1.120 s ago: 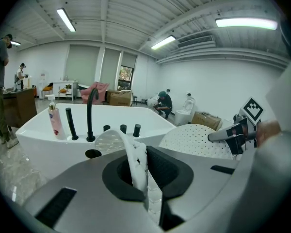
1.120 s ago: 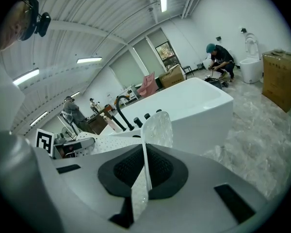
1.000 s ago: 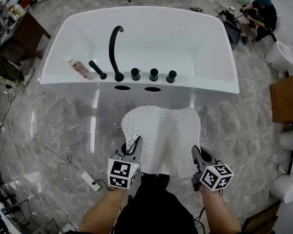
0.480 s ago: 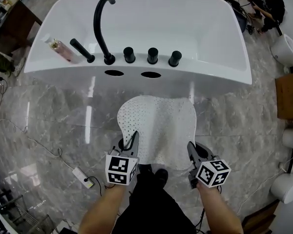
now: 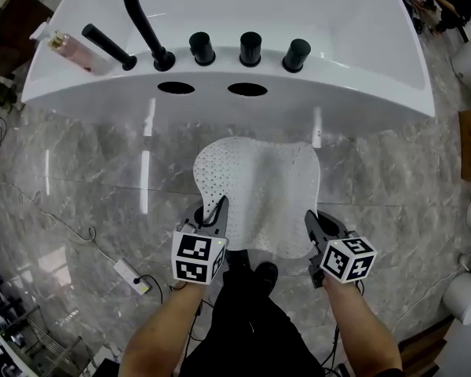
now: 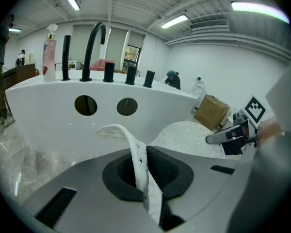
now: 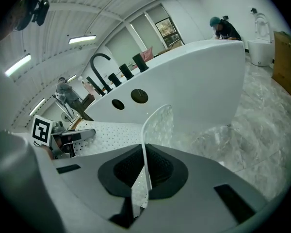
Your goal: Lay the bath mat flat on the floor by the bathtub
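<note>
A white perforated bath mat (image 5: pixel 259 195) hangs spread between my two grippers over the marble floor, just in front of the white bathtub (image 5: pixel 361 93). My left gripper (image 5: pixel 217 210) is shut on the mat's near left edge (image 6: pixel 138 164). My right gripper (image 5: pixel 312 225) is shut on its near right edge (image 7: pixel 144 154). The far end of the mat droops toward the tub wall. In the left gripper view the right gripper (image 6: pixel 230 136) shows across the mat (image 6: pixel 194 135). The right gripper view shows the left gripper (image 7: pixel 70 137) beyond the mat (image 7: pixel 109 130).
A black faucet (image 5: pixel 137 14), a hand shower (image 5: pixel 108 45), three black knobs and a pink bottle (image 5: pixel 69 49) sit on the tub rim. A white power strip (image 5: pixel 132 276) with cable lies on the floor left. My legs stand just behind the mat. Toilets and a cardboard box are at right.
The view has closed in on the tub, which now fills the top of the head view. Both grippers still hold the mat, carried closer to the tub wall.
</note>
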Demonstrator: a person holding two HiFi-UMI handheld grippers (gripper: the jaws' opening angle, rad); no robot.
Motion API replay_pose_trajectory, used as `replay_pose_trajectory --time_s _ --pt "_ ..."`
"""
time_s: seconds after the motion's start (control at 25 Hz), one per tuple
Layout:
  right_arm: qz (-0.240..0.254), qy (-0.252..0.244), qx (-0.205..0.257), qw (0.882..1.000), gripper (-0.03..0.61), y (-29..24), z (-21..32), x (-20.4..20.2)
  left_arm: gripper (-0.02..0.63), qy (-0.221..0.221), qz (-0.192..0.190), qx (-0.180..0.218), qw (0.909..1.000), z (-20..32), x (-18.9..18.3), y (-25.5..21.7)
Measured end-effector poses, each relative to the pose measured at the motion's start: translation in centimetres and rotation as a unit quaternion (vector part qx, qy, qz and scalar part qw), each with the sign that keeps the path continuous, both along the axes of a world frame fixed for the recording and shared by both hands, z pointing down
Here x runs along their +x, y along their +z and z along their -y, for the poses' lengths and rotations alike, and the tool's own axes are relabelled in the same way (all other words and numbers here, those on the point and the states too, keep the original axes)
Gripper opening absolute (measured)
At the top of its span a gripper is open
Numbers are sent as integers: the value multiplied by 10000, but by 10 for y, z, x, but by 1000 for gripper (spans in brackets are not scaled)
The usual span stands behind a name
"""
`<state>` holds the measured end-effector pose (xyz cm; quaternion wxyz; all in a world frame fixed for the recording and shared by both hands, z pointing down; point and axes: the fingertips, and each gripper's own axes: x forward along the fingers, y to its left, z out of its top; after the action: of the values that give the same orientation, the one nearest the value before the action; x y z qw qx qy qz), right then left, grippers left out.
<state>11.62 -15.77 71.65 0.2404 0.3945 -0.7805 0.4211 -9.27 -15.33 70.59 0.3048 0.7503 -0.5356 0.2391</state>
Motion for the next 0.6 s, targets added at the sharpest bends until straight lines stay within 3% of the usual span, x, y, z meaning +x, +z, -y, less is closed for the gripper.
replay_pose_trajectory --time_s 0.4,0.6 --pt "-195 -99 -240 9995 21 108 19 -4 21 151 85 -285 9994 24 -8 101" --pt "-189 106 -294 9993 21 156 31 3 21 274 197 -450 9984 21 -12 154"
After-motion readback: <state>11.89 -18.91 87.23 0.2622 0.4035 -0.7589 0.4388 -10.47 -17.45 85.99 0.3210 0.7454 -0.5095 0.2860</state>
